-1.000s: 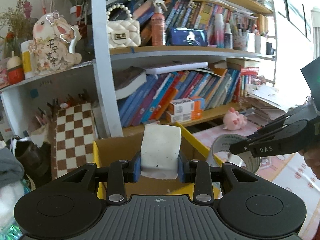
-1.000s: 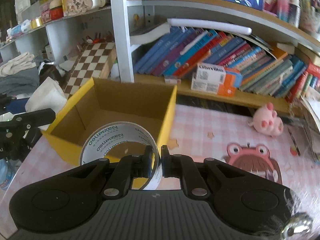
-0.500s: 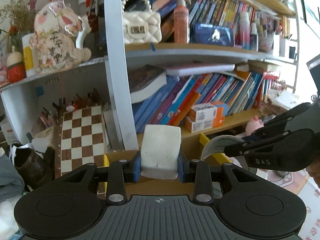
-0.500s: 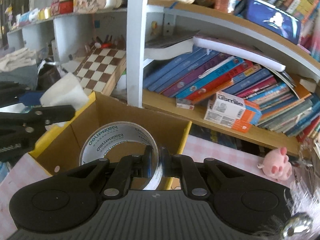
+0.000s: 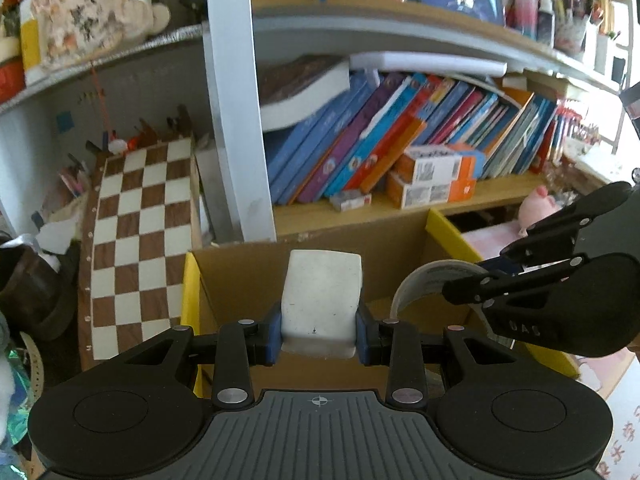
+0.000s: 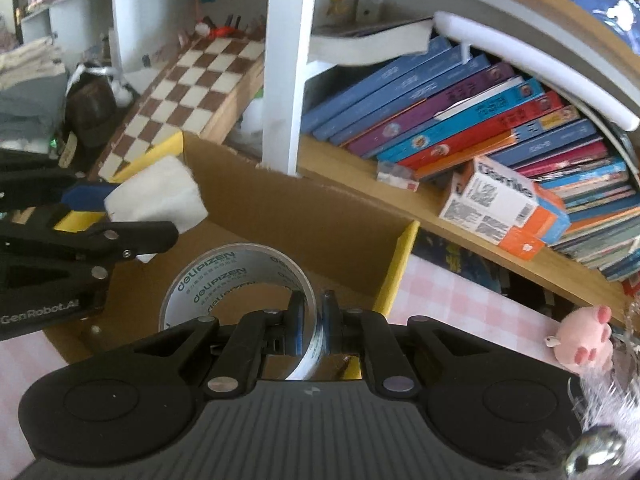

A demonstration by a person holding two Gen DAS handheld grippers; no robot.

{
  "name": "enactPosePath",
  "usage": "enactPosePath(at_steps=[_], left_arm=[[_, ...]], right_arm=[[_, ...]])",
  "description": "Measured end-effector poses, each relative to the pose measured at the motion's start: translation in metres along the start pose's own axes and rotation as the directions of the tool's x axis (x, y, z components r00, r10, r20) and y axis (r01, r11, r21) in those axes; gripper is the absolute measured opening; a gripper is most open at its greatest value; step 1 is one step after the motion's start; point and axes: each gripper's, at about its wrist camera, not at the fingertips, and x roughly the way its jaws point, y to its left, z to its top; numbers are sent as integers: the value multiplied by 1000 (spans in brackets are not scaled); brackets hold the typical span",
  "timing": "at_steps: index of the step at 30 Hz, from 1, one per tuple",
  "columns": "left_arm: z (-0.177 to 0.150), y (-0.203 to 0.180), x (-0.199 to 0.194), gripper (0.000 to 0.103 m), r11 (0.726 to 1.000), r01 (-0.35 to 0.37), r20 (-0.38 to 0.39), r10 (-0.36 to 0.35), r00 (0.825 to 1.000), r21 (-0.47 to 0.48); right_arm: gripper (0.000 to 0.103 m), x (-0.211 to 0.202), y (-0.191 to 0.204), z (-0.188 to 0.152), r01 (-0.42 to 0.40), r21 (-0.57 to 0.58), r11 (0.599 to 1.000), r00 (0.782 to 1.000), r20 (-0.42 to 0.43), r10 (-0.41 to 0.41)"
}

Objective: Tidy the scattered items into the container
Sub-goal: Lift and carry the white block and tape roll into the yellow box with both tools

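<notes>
My left gripper (image 5: 318, 330) is shut on a white foam block (image 5: 321, 300), held upright over the open cardboard box (image 5: 248, 276) with yellow rims. The same block (image 6: 160, 196) shows in the right wrist view, above the box's left side. My right gripper (image 6: 313, 314) is shut on the wall of a roll of clear tape (image 6: 224, 276), which hangs over the inside of the box (image 6: 304, 232). In the left wrist view the tape roll (image 5: 424, 280) and the right gripper (image 5: 460, 292) come in from the right. The box floor is mostly hidden.
The box stands against a bookshelf with leaning books (image 5: 384, 140) and orange-white cartons (image 6: 500, 208). A chessboard (image 5: 140, 232) leans to its left. A pink plush pig (image 6: 584, 336) sits on the pink checked tablecloth (image 6: 452, 296) to the right. Clothes and a bag crowd the far left.
Both grippers have moved forward and down, from in front of the box to over its opening, carrying the foam block and the tape roll. The shelf looms closer.
</notes>
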Motion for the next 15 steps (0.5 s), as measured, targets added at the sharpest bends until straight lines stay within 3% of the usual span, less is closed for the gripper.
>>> enactPosePath(at_steps=[15], left_arm=[[0, 6, 38, 33, 1000, -4, -96, 6, 995, 20]], right_arm=[[9, 48, 8, 10, -31, -140, 990, 995, -100, 17]])
